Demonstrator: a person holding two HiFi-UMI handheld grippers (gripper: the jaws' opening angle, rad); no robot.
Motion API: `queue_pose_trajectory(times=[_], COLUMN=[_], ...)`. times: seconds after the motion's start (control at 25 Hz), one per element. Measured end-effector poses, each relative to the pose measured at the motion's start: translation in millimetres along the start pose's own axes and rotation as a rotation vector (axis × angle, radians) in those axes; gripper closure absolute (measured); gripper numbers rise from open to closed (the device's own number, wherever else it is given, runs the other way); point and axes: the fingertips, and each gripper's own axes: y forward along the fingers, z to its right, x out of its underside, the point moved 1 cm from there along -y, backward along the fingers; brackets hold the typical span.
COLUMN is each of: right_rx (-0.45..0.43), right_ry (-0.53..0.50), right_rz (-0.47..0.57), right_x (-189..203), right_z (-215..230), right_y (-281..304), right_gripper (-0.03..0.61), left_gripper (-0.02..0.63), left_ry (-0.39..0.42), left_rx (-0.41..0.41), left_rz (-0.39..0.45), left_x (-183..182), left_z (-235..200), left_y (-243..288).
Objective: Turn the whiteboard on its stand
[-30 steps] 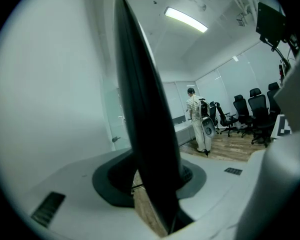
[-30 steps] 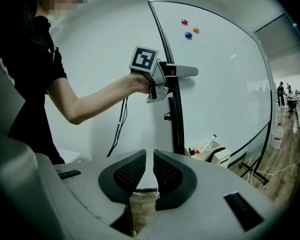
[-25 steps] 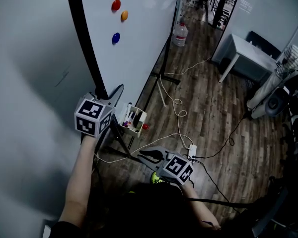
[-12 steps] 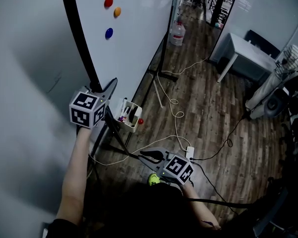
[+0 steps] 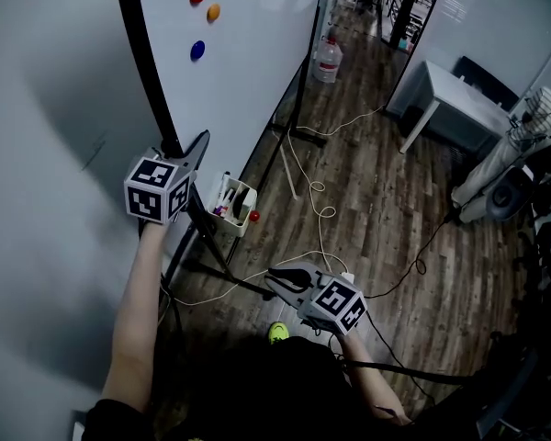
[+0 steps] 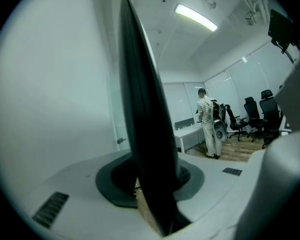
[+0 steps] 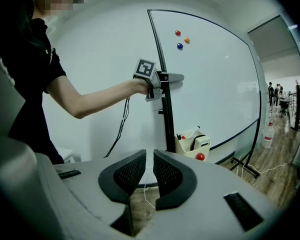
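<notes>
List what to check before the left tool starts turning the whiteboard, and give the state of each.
1. Black edge of the whiteboard between the left tool's jaws: ok.
2. Grip firm: not ok; the jaws are closing, and a gap shows beside the edge.
3. Right tool out of the way: ok; low, apart from the board, jaws nearly together, nothing between them.
4. Pen tub at the board's bottom rail: not ok; it is open-topped and would likely spill if the board flips.
5. White cable by the stand: cannot tell whether it would snag.
</notes>
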Motion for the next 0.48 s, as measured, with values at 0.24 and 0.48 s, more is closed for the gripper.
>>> queue_pose_trajectory(times=[0.24,0.48], right_rx=[0.006,-0.002], right_ry=[0.005,-0.008], right_rz=[-0.002,0.002], right_x=[5.3,2.6], right_z=[4.4,5.9], right_y=[-5.4,-2.5], right_gripper=[0.534,0.534], left_gripper=[0.464,0.499], left_ry=[0.009,-0.002], left_rx=[0.05,-0.006], left_rz=[0.041,0.032], left_x=[-0.9,2.8], left_z=[2.0,-1.3], left_y=[-2.4,-2.4])
